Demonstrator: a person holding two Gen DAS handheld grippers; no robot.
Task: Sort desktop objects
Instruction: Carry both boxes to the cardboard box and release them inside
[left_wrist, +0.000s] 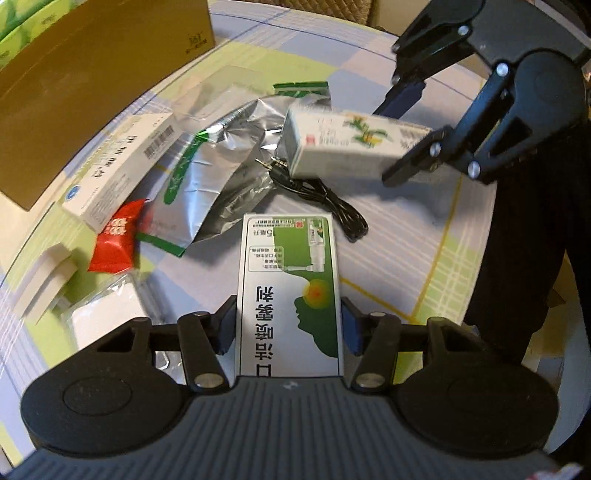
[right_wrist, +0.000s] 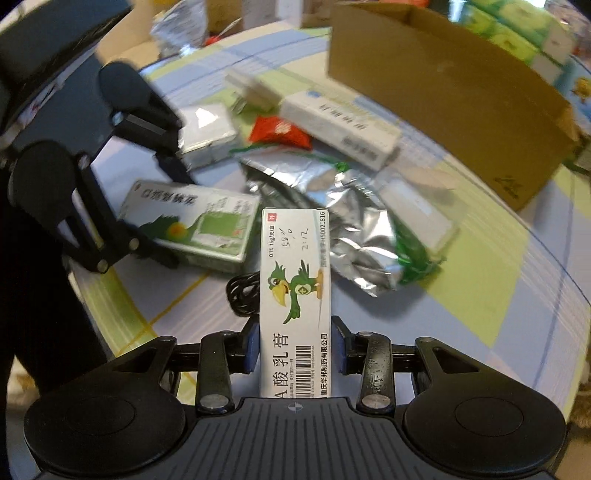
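In the left wrist view my left gripper (left_wrist: 288, 328) is shut on a green-and-white spray box (left_wrist: 291, 280) that points away from me above the table. Beyond it, at upper right, my right gripper (left_wrist: 406, 133) is shut on a white ointment box (left_wrist: 351, 144) held above a black audio cable (left_wrist: 321, 199). The right wrist view shows that ointment box (right_wrist: 295, 295), printed with a green parrot, clamped between the blue pads of the right gripper (right_wrist: 295, 347). To its left, the left gripper (right_wrist: 162, 210) holds the spray box (right_wrist: 192, 225).
On the checked tablecloth (left_wrist: 406, 258) lie silver foil pouches (left_wrist: 207, 177), a red packet (left_wrist: 118, 236), a long white box (left_wrist: 122, 166) and a wrapped white pack (left_wrist: 107, 321). An open cardboard box (right_wrist: 443, 92) stands behind them. Dark clothing (left_wrist: 535, 258) fills the right side.
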